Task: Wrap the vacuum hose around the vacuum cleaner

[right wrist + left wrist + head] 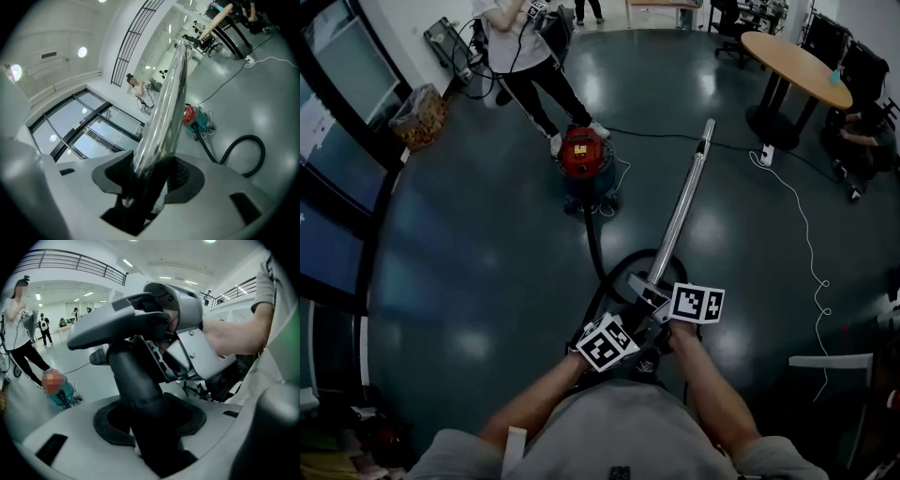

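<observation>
The left gripper [150,427] is clenched on the black hose handle [140,390], which fills the gap between its jaws and runs up and away from it. Just beside it, the right gripper [150,180] grasps the shiny metal wand [164,108] low on its length, the tube wedged between the pads. From above, the left gripper [628,330] and right gripper [652,296] sit close together in front of the person's body. The wand [684,206] slants off towards the far right, its tip clear of the floor [469,244].

From the handle the black hose [596,251] drops to the floor, curls in a loose loop near the grippers, and runs straight out to the vacuum cleaner [584,157], which stands well apart at the far middle. None of the hose lies round the cleaner's body.

I'd judge this as the very start: the wand end is picked up and the wrapping is not yet begun. The next move calls for carrying the wand over to the cleaner and leading the slack round its body in turns without kinking the loop. A standing person [530,56] is just behind the machine, and a white cable [806,234] trails on the floor to the right, so both need watching.
</observation>
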A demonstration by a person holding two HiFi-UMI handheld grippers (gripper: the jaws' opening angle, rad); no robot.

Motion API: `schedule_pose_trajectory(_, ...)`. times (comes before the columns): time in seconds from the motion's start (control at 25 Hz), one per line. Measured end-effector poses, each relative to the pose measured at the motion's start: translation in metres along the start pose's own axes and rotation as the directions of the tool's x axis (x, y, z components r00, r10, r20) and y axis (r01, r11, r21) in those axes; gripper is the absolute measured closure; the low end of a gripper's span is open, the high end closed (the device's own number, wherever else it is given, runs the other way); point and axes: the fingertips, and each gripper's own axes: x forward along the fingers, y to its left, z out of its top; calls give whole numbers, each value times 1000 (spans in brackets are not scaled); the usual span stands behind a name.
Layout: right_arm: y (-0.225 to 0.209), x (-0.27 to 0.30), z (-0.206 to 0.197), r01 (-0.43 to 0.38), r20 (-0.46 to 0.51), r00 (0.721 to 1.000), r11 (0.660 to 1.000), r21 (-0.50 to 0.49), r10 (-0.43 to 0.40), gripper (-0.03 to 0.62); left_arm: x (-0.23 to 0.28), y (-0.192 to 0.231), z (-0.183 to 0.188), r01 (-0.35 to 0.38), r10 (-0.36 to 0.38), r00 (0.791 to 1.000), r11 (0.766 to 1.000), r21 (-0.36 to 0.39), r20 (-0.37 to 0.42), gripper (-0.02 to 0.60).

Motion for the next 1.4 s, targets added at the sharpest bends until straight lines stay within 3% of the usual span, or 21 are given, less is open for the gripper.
schedule_pose_trajectory(0.12,-12,-9,14,-5,-4,1000,1000,9,5,398,-6,-1,2,-12,12,999,1000,11,42,257)
schedule_pose_trajectory(0.44,-50,-41,40,21,-59,998,1000,-19,-23,398,-24,11,9,-74,73,997,996,50,20,242)
schedule_pose_trajectory(0.56,-56,-44,37,49,-105,993,997,-56,-55,398,-30,28,19,-83,80,996,995,63,49,244)
schedule_pose_trajectory(0.72,-64,-54,31,79,-155,983,989,-128,-99,398,-19,40,35,-66,65,998,987,148,8,249)
schedule_pose_trajectory(0.96,-74,-64,32,137,-193,964,965,-225,-182,407,3,66,81,-71,74,997,953,296,-1,421)
schedule_pose_trajectory(1.08,-79,-68,32,173,-213,948,946,-274,-235,407,11,78,102,-63,65,998,926,373,7,489)
schedule_pose_trajectory(1.16,-82,-70,38,198,-223,936,931,-307,-273,407,14,92,119,-76,74,997,903,423,21,575)
schedule_pose_trajectory(1.24,-84,-70,43,221,-243,918,915,-338,-312,407,12,105,136,-72,65,997,872,485,32,575)
schedule_pose_trajectory(1.32,-85,-69,48,237,-271,897,898,-371,-349,407,8,115,156,-75,52,997,809,583,56,575)
schedule_pose_trajectory(1.4,-88,-67,52,249,-294,876,880,-404,-383,408,5,126,174,-89,46,996,715,693,81,574)
